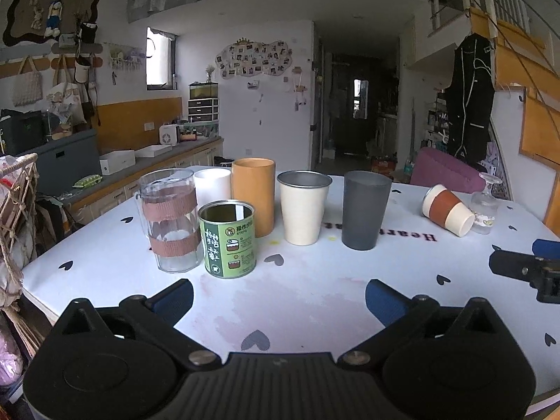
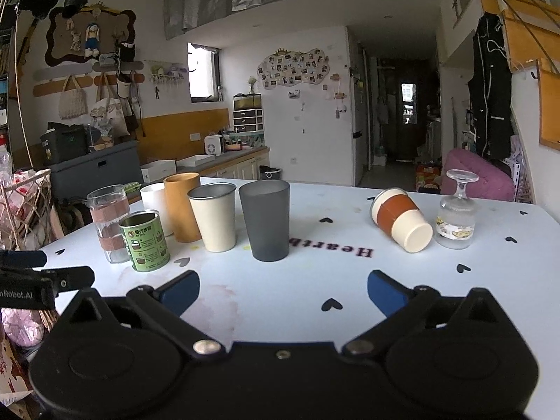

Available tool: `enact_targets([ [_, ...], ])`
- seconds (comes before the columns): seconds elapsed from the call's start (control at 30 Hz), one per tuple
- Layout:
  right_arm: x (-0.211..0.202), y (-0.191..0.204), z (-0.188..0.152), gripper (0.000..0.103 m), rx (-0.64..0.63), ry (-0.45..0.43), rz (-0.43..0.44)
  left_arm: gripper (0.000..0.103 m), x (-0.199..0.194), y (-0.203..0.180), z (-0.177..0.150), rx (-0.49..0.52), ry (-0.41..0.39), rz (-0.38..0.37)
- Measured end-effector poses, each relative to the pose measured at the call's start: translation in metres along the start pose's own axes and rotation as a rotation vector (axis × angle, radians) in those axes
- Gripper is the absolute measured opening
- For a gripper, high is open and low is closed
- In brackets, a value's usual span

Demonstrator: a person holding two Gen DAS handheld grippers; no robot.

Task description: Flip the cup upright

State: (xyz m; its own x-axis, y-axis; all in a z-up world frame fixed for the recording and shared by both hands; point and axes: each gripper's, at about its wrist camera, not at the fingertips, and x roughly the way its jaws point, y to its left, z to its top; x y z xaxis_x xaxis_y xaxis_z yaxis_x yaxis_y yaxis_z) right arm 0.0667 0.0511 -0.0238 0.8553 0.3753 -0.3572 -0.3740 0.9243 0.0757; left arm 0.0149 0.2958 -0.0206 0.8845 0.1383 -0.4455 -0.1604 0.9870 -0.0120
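**Two cups left to right, neither yet touched**

Two vessels on the table (image 2: 315,280) are not upright: a cream cup with a brown sleeve (image 2: 400,219), lying on its side with its base toward the cameras, and a stemmed glass (image 2: 455,210) standing upside down just beside it on the far right. Measured from the dark grey tumbler (image 2: 266,220), the tipped cup lies well to the right, with the printed lettering on the tablecloth between them. To the tumbler's left stands a row that already looks sorted: a cream metal cup (image 2: 215,217), an orange cylinder (image 2: 183,206), a white cup (image 2: 154,196), a banded glass (image 2: 108,222) and a green tin (image 2: 145,241), all mouth-up.

The right gripper (image 2: 283,288) hovers low over the cloth in front of the tumbler, its blue pads wide apart and holding nothing. The left gripper (image 1: 280,295) is likewise spread and empty, nearer the green tin.

Judging by this layout, the current flip has not begun: approach, grasp, rotation and set-down all remain. The right gripper appears better placed to reach the sleeved cup.
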Motion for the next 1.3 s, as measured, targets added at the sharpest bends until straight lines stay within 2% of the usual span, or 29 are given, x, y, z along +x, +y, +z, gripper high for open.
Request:
enact_targets([
  [1.3, -0.0015, 0.0012, -0.0016, 0.103, -0.007, 0.01, 0.0, 0.103, 0.0009, 0.0012, -0.0009, -0.022, 0.018, 0.003],
])
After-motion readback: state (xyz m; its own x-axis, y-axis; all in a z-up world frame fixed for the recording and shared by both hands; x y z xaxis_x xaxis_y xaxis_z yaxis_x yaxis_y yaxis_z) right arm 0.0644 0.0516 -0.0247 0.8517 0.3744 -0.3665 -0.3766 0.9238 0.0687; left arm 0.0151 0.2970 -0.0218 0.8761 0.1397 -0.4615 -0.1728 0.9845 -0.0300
